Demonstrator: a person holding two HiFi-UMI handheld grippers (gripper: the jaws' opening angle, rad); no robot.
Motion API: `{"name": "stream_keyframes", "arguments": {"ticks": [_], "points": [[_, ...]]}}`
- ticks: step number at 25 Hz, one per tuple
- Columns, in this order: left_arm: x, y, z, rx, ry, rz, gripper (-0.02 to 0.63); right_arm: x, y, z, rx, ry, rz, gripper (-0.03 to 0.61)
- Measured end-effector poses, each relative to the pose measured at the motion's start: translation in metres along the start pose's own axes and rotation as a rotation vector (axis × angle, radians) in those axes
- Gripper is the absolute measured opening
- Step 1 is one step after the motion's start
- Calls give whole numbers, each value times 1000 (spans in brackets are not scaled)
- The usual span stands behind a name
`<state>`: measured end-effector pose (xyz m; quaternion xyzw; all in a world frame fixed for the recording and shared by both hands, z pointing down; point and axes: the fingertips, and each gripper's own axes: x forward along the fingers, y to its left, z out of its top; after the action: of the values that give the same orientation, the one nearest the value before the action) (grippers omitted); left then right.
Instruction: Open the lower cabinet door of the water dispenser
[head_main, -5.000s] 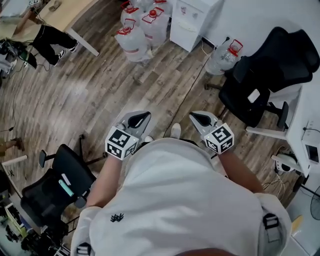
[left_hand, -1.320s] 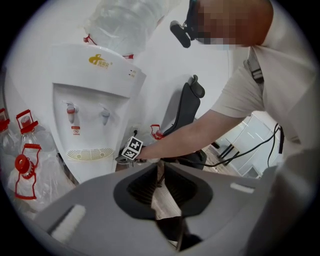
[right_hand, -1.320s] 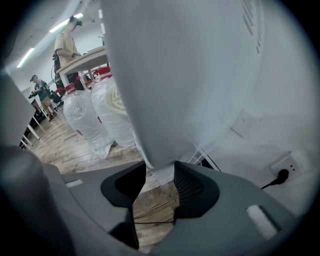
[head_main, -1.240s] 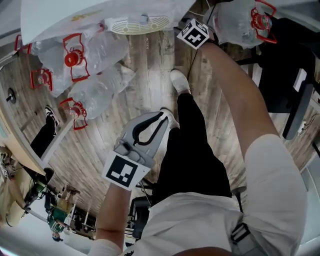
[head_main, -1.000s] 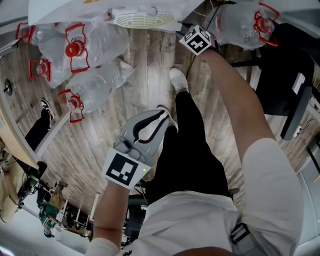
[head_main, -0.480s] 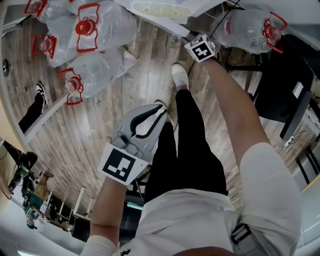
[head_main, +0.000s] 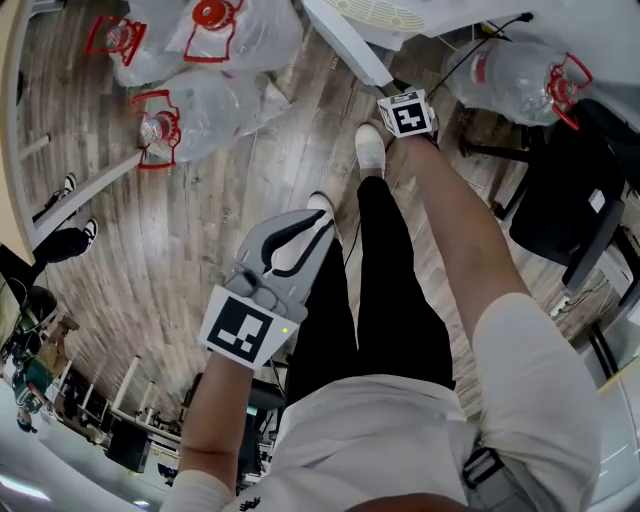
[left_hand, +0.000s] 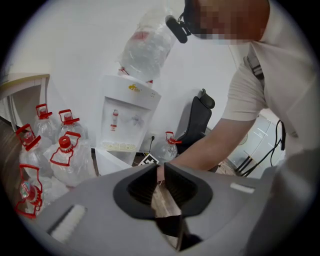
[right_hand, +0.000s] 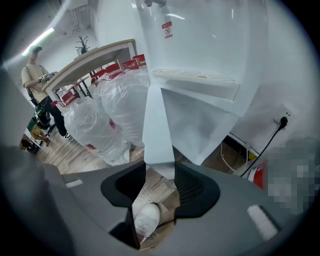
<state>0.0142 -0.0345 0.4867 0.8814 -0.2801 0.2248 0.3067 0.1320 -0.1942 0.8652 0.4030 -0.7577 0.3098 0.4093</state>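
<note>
- The white water dispenser (right_hand: 190, 50) carries an inverted bottle. Its yellow logo (left_hand: 134, 88) and red-and-white sticker (right_hand: 167, 30) are too small to read.
- The lower cabinet door (right_hand: 157, 125) stands swung out from the dispenser's base. Five seconds ago it was shut and well away from the person.
- Clear jugs (head_main: 215, 40) with red handles lie just beside it.
- The right gripper (right_hand: 160, 170) pinches the door's free edge, a little nearer the person than half a second ago.
- The left gripper (head_main: 322, 218) hangs back, its jaws pressed together on nothing.
</note>
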Motion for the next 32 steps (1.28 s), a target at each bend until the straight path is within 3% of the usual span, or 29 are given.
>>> {"name": "stream_keyframes", "arguments": {"ticks": [16, 32], "points": [[-70, 15, -41, -115, -115, 139, 57, 25, 97, 2, 9, 50, 50, 163], [-132, 30, -86, -198, -190, 249, 57, 59, 189, 35, -38, 30, 124, 147]]}}
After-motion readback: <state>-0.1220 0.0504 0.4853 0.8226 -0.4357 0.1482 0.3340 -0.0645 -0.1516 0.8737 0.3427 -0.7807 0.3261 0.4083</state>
